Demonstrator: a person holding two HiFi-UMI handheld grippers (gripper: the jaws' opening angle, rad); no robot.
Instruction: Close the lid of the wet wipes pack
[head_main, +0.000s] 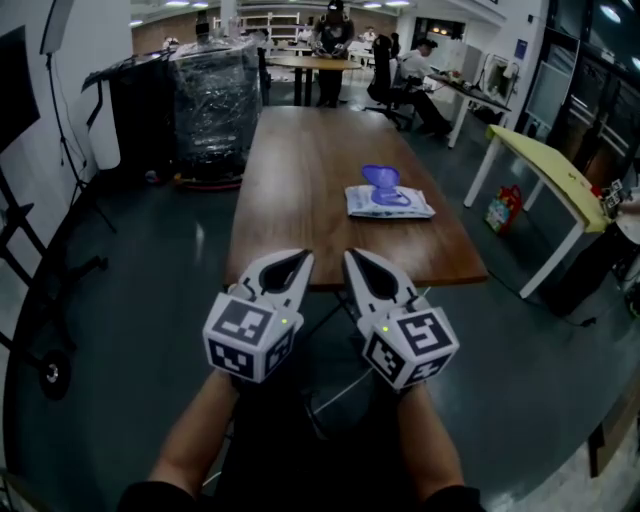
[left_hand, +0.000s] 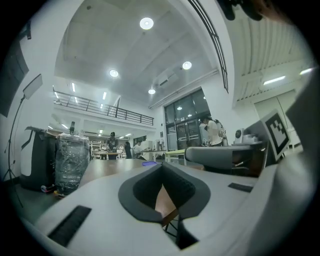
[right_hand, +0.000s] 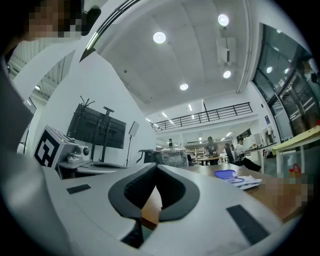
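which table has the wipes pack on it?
The long brown wooden table in the middle: the white wet wipes pack lies on it, purple lid raised. Not the yellow-topped white-legged table at right.

no legible text, labels, brands or numbers

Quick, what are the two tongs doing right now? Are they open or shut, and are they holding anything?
Left tongs: closed, holding nothing.
Right tongs: closed, holding nothing.
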